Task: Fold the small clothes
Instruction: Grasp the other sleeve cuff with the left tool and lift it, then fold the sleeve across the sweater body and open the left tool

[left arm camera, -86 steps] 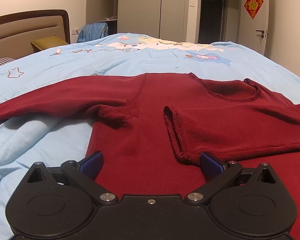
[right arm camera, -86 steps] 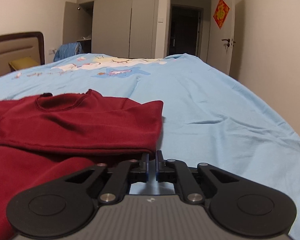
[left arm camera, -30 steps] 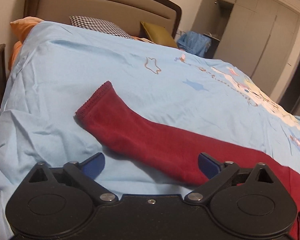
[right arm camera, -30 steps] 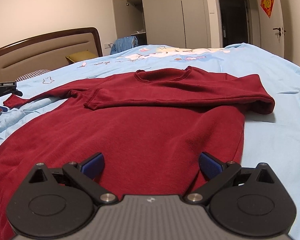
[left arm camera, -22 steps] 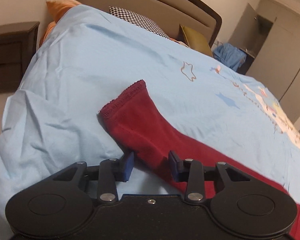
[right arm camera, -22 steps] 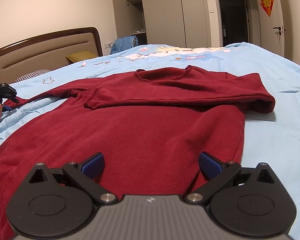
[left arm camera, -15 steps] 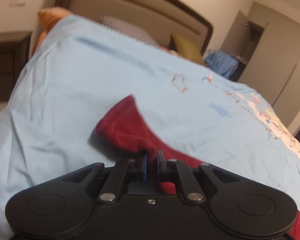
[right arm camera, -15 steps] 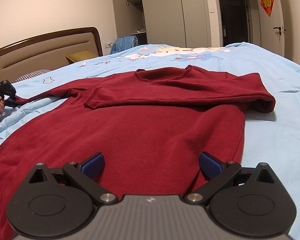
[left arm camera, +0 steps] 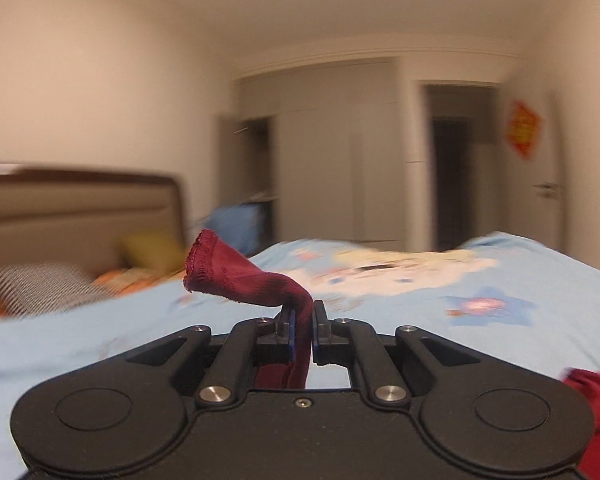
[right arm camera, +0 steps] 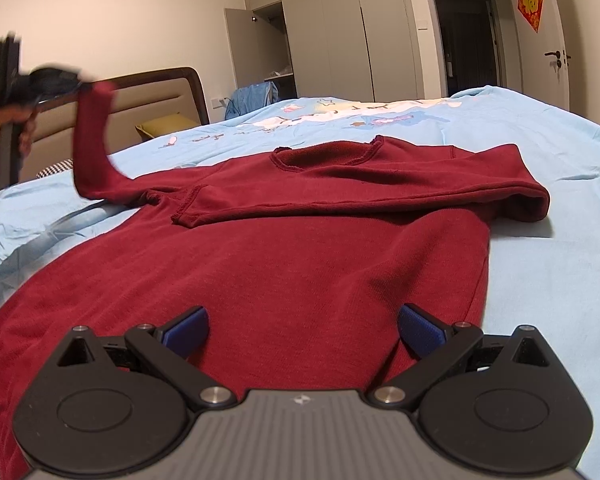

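A dark red sweater point(right arm camera: 284, 264) lies flat on the light blue bedspread point(right arm camera: 548, 280), its right sleeve folded across the chest. My left gripper point(left arm camera: 302, 334) is shut on the left sleeve point(left arm camera: 240, 276), whose cuff sticks up above the pads. In the right wrist view that sleeve point(right arm camera: 90, 148) hangs raised in the air from the left gripper point(right arm camera: 56, 78), held by a hand at the far left. My right gripper point(right arm camera: 302, 330) is open, low over the sweater's hem with nothing between its fingers.
A padded headboard point(right arm camera: 152, 100) and pillows point(left arm camera: 48, 284) stand at the left. A wardrobe with an open door point(right arm camera: 320, 36), a doorway point(right arm camera: 466, 44) and a white door point(right arm camera: 548, 48) are beyond the bed. Bare bedspread lies right of the sweater.
My left gripper closed on the left sleeve near its cuff and lifted it off the bed, swinging towards the sweater. The right gripper stayed open over the hem.
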Available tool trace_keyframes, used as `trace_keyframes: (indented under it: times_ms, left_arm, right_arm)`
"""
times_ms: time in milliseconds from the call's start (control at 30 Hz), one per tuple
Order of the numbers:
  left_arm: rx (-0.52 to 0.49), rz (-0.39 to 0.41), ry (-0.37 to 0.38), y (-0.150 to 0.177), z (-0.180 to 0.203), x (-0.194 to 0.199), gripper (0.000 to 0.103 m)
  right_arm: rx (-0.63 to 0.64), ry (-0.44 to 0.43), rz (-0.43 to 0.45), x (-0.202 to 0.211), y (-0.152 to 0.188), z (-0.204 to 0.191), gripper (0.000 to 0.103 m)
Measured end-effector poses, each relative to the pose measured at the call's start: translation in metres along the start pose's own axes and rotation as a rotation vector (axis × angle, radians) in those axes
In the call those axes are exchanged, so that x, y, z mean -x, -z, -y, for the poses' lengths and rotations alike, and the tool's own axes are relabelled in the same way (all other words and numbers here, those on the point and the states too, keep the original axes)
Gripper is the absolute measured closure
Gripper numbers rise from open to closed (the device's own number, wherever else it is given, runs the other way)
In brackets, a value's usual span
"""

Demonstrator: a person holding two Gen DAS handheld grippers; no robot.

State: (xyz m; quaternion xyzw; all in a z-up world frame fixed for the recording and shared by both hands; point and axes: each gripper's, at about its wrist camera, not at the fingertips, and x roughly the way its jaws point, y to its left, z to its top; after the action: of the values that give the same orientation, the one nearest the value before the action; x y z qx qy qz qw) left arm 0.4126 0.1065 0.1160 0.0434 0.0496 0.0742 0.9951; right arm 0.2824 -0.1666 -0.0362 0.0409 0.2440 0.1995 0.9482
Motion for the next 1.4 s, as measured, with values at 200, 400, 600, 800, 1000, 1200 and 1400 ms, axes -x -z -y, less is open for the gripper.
trace_keyframes:
  times_ms: [200, 400, 600, 800, 1000, 1200, 1400]
  left_arm:
    - [-0.037, -0.118, 0.389, 0.015, 0.142, 0.004, 0.096]
    - [-0.07, -0.373, 0.603, 0.072, 0.222, -0.012, 0.09]
    - [0.009, -0.423, 0.689, 0.091, 0.199, -0.011, 0.059]
    - [0.0, -0.384, 0.594, 0.073, 0.145, -0.005, 0.032]
    - [0.015, -0.361, 0.325, 0.077, 0.071, -0.012, 0.01]
    - [0.107, -0.333, 0.291, 0.081, 0.013, -0.025, 0.02]
    - [0.148, -0.337, 0.419, 0.089, 0.029, -0.049, 0.028]
  right_arm:
    - [-0.018, -0.014, 0.014, 0.002, 0.001, 0.002, 0.0]
    - [-0.04, -0.032, 0.026, 0.005, 0.003, 0.006, 0.0]
    - [-0.064, -0.05, 0.042, 0.007, 0.005, 0.01, 0.0]
    - [-0.065, -0.048, 0.044, 0.008, 0.004, 0.01, 0.0]
    - [-0.085, -0.035, 0.094, 0.017, 0.006, 0.011, 0.0]
    - [-0.073, -0.044, 0.129, 0.021, -0.017, 0.013, 0.0]
    - [-0.074, -0.155, 0.087, -0.014, -0.062, 0.017, 0.0]
